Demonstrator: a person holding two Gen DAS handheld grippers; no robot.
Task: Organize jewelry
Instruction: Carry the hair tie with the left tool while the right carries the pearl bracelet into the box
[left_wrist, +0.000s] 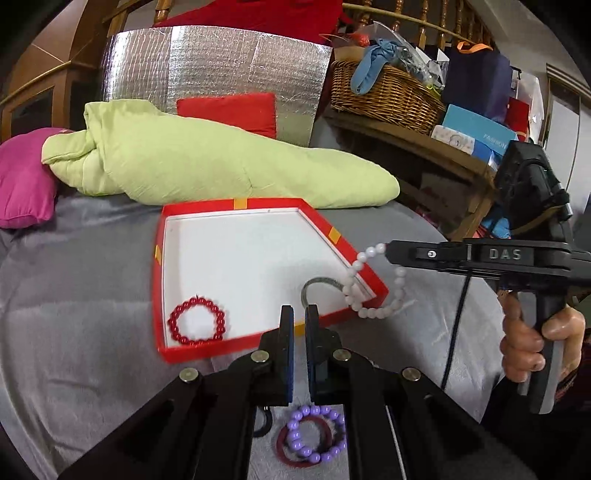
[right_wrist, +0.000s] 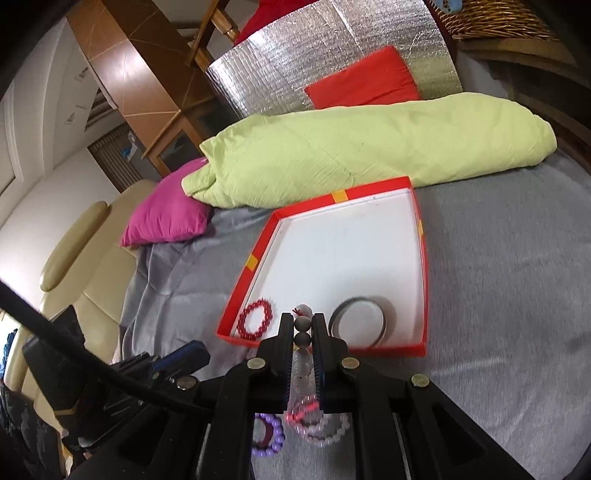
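beside the red box (left_wrist: 369, 275), right tool (left_wrist: 386, 248) clamps white beads (left_wrist: 373, 312); left tool (left_wrist: 299, 314) nearly closed, empty.

"DAS" on the right claw (left_wrist: 386, 252); "FASHION" on a blue box (left_wrist: 480, 131)

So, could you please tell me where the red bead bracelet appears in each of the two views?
Left wrist view: the red bead bracelet lies lower left of centre, in the near left corner of the red box.
Right wrist view: it lies left of centre, again in the box's near left corner.
Shared landmark: the grey bangle in the same box.
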